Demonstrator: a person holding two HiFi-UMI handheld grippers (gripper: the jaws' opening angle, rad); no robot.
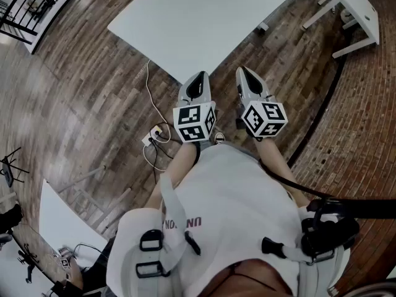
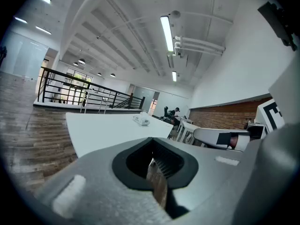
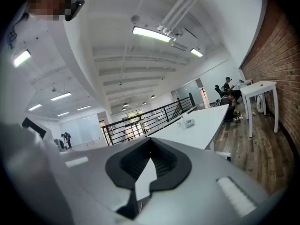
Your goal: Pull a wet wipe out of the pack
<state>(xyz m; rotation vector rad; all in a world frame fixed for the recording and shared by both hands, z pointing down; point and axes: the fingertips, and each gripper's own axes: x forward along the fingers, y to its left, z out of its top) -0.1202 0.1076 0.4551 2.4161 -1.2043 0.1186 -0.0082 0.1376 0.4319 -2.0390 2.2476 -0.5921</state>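
a large white bench (image 1: 185,23) stands on a dark wood-plank floor (image 1: 80,91) in an open, loft-like room. a red brick wall (image 3: 276,46) runs along the right side, a black metal railing (image 2: 75,90) fences off the far edge, and long tube lights (image 2: 167,32) hang under the white ceiling. a second, smaller white table (image 1: 359,11) stands to the right, and a white cable with a socket strip (image 1: 154,135) lies on the floor near the person's feet.

the small pale wet-wipe pack (image 2: 142,120) lies flat on the far part of the bench, well apart from both tongs. in the head view the top edge of the frame cuts it off. in both gripper views it is too small for any label to be read.

the left tongs (image 2: 153,165) are closed with nothing between the jaws. the right tongs (image 3: 147,165) are pressed together in the same way and are also empty. both are held side by side in front of the person's white shirt (image 1: 229,190), short of the near bench edge. each carries a cube with black-and-white square markers (image 1: 195,122).

dark red letters on the shirt are partly covered by a strap and cannot be read whole. seated figures at the far tables are too distant to make out.
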